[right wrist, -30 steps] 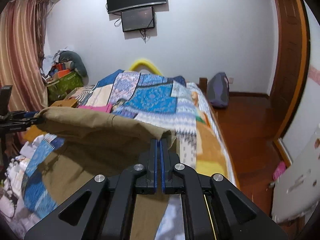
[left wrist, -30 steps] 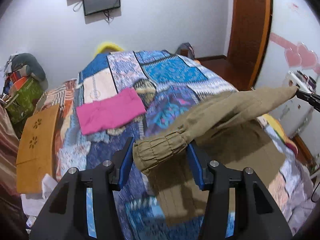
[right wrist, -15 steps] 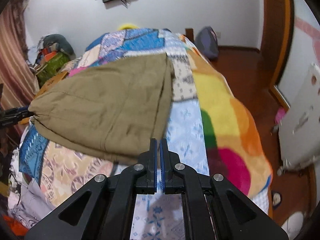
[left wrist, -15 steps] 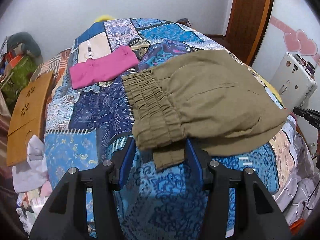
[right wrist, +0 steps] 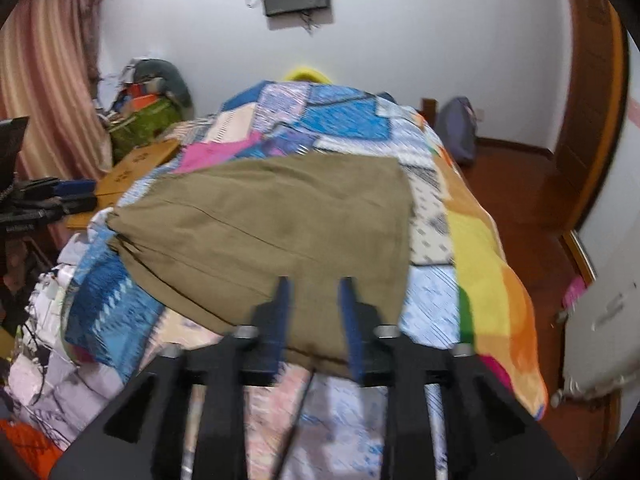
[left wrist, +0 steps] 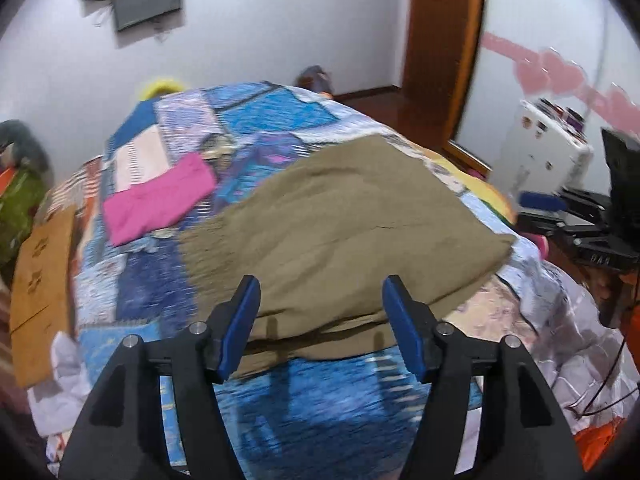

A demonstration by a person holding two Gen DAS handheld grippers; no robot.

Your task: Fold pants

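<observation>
The olive-brown pants (left wrist: 344, 236) lie folded flat on the patchwork bed cover (left wrist: 256, 120), near the foot of the bed. My left gripper (left wrist: 322, 306) is open and empty, just above the near edge of the pants. In the right wrist view the pants (right wrist: 280, 224) lie the same way, and my right gripper (right wrist: 314, 298) is open and empty over their near edge. Each gripper shows at the side of the other's view: the right one (left wrist: 560, 204) and the left one (right wrist: 60, 194).
A folded pink garment (left wrist: 156, 200) lies on the bed beyond the pants. A wooden board (left wrist: 40, 264) leans at the bed's left side. A white appliance (left wrist: 548, 148) and a wooden door (left wrist: 440, 40) are to the right. Bags (right wrist: 148, 108) are piled by the curtain.
Both grippers let go of the pants and opened. The pants, held up a second ago, now lie folded on the bed. Both grippers have drawn back a little.
</observation>
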